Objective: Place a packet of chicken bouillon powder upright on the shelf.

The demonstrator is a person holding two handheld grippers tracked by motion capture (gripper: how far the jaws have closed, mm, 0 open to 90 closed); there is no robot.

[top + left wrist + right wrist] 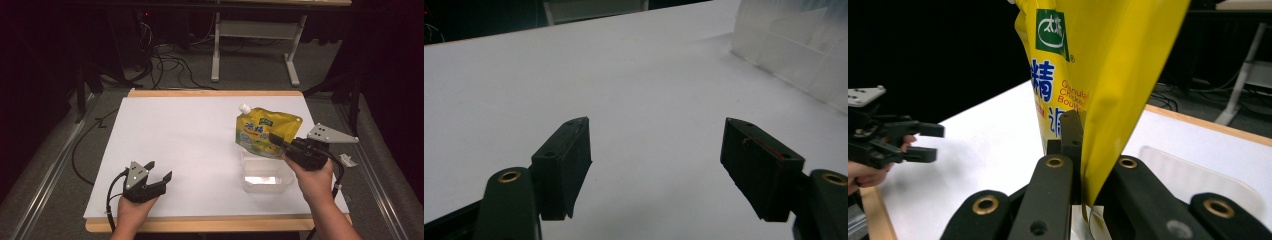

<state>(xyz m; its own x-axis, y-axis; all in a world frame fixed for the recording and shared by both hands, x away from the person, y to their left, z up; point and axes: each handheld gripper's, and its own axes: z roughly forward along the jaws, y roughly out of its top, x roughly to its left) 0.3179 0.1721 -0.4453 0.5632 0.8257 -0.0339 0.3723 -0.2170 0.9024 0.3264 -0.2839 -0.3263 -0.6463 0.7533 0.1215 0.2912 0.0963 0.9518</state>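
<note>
Over on the right, the right gripper is lifted off the table in the person's right hand. Its jaws point to the far left and are squeezed tight on the bottom edge of a yellow pouch. The pouch hangs in the air above the far edge of a clear plastic box, which sits on the white table near the right side.

Down at the near left, the left gripper rests low by the table's near edge, held in the left hand. Its jaws are spread wide with nothing between them.

From above, the pouch shows a small white cap at its far left corner. The right gripper view shows the pouch up close: shiny yellow, with a green logo, blue letters and small red words. It also shows the left gripper far off on the left. The left gripper view shows the open jaws over bare white table, with the clear box at the far right.
</note>
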